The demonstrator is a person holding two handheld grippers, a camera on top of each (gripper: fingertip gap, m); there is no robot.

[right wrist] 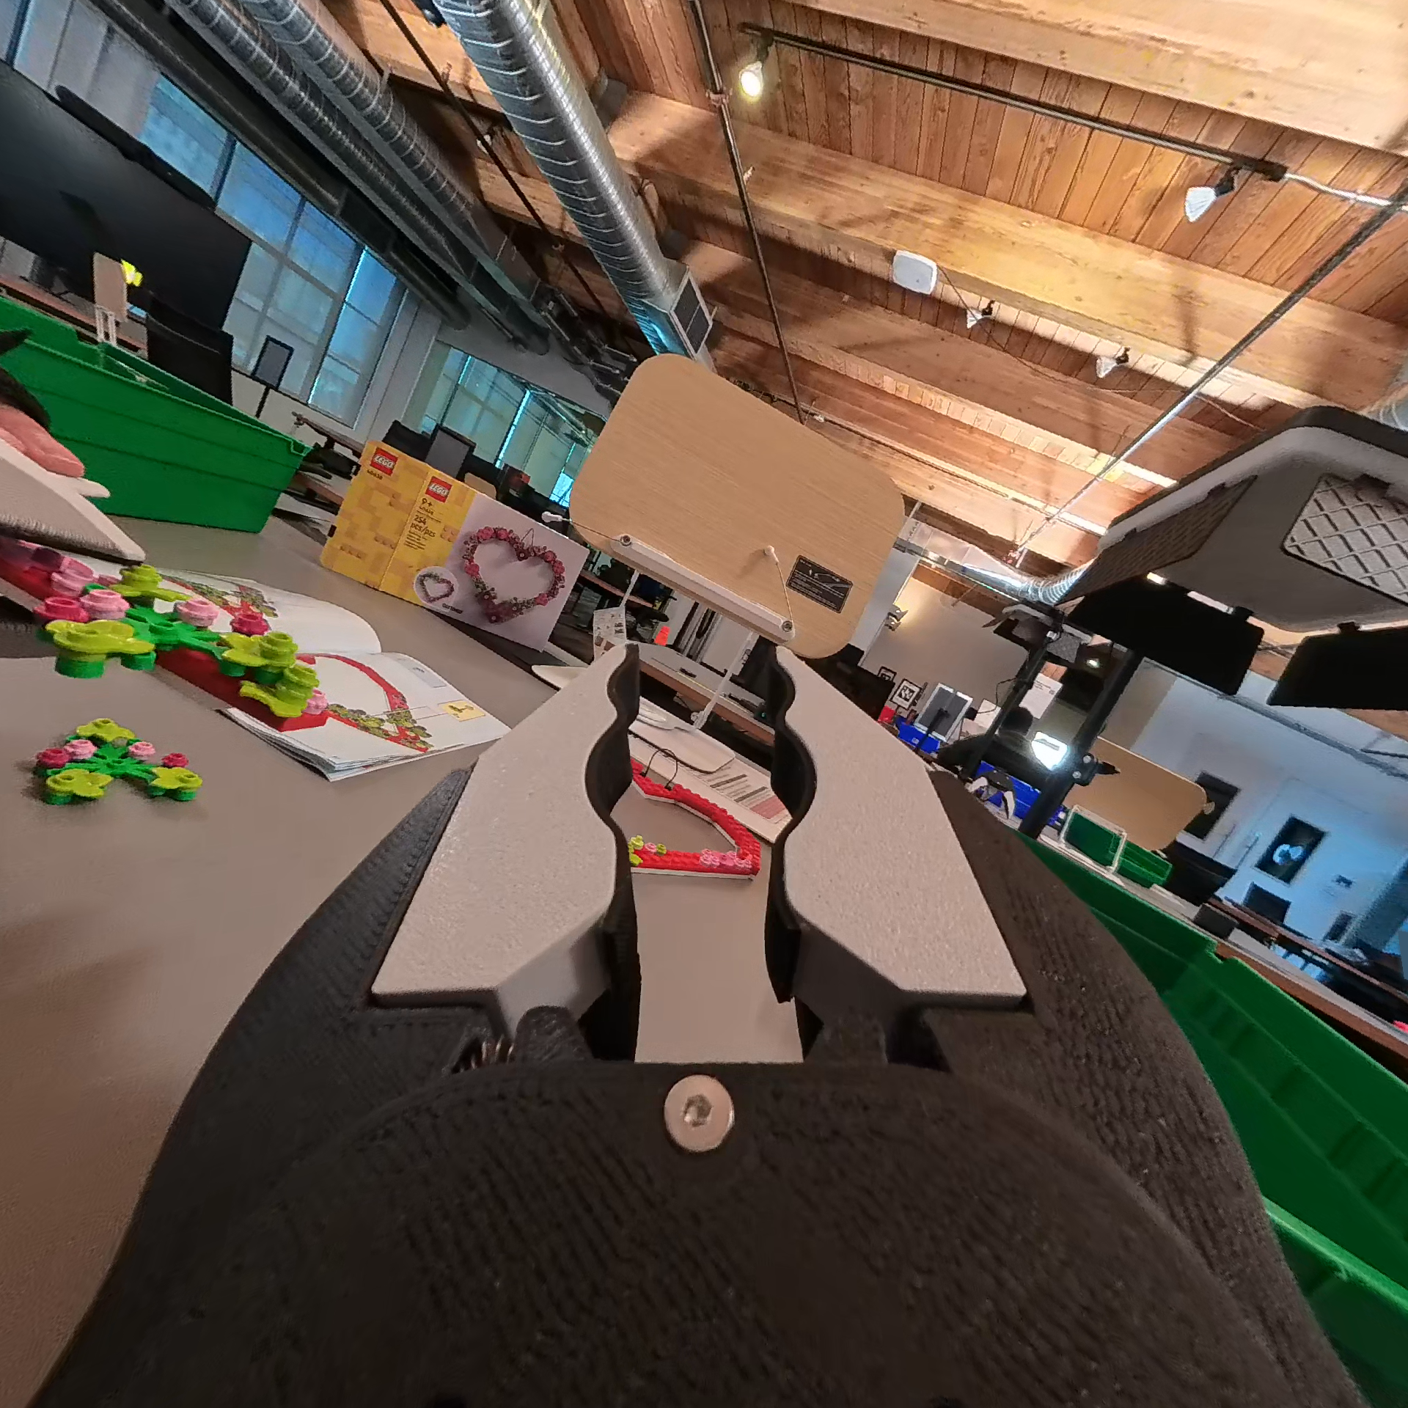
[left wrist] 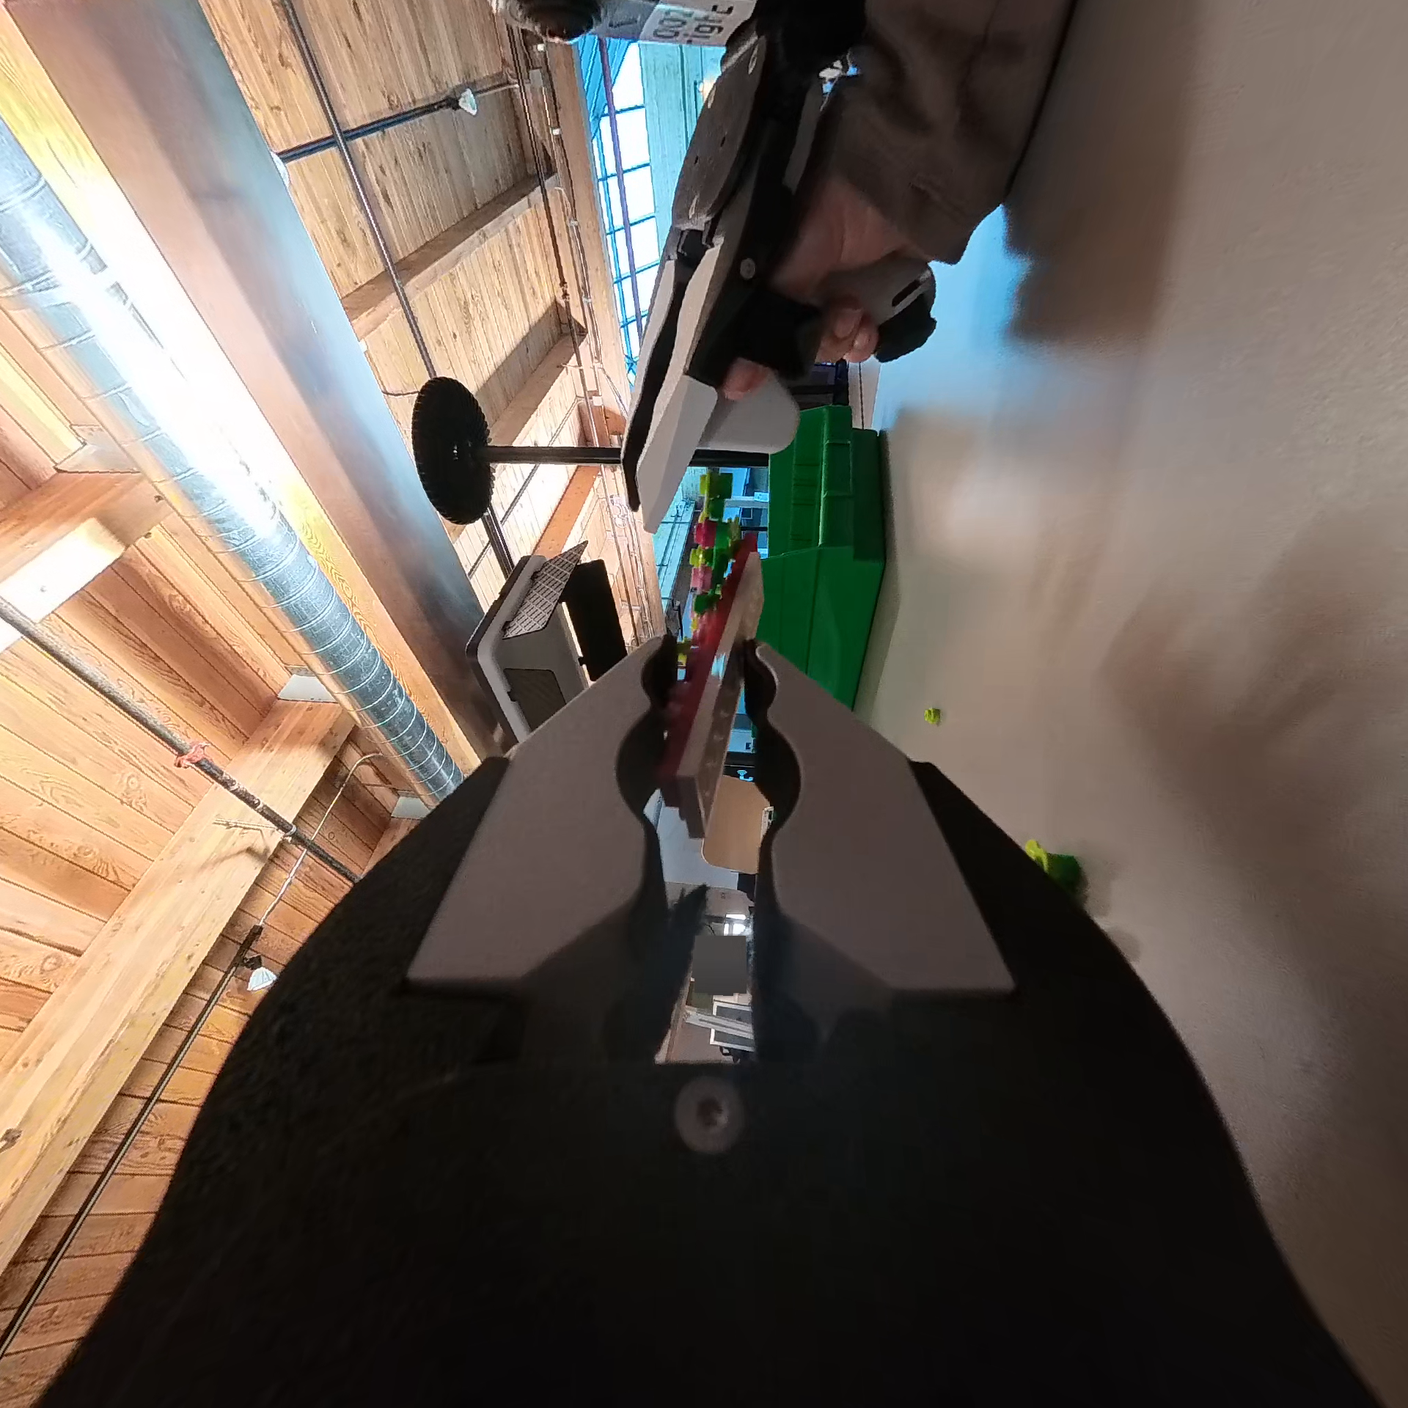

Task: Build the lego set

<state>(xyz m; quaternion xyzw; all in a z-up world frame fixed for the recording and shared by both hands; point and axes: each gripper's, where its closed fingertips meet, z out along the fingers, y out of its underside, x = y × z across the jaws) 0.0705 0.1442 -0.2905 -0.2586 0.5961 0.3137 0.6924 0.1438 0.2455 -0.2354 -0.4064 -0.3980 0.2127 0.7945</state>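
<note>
My left gripper (left wrist: 708, 659) is shut on a red heart section (left wrist: 712, 716) with green leaves and pink flowers, held up off the table. The same section shows at the left of the right wrist view (right wrist: 221, 670), with one left finger (right wrist: 53, 510) over its end. My right gripper (right wrist: 705, 670) is open and empty, low over the grey table (right wrist: 228, 876). In the left wrist view it hovers near the section's far end (left wrist: 670, 449). A small leaf-and-flower cluster (right wrist: 114, 762) lies on the table. A second red heart section (right wrist: 701, 830) lies beyond my right fingers.
An open instruction booklet (right wrist: 366, 708) and the yellow set box (right wrist: 449, 548) lie behind the pieces. Green bins stand at the far left (right wrist: 152, 449) and along the right edge (right wrist: 1257, 1067). A wooden board on a stand (right wrist: 731, 503) is ahead. Loose green pieces (left wrist: 1055, 865) lie on the table. My hands' fingertips stand some 15 centimeters from each other.
</note>
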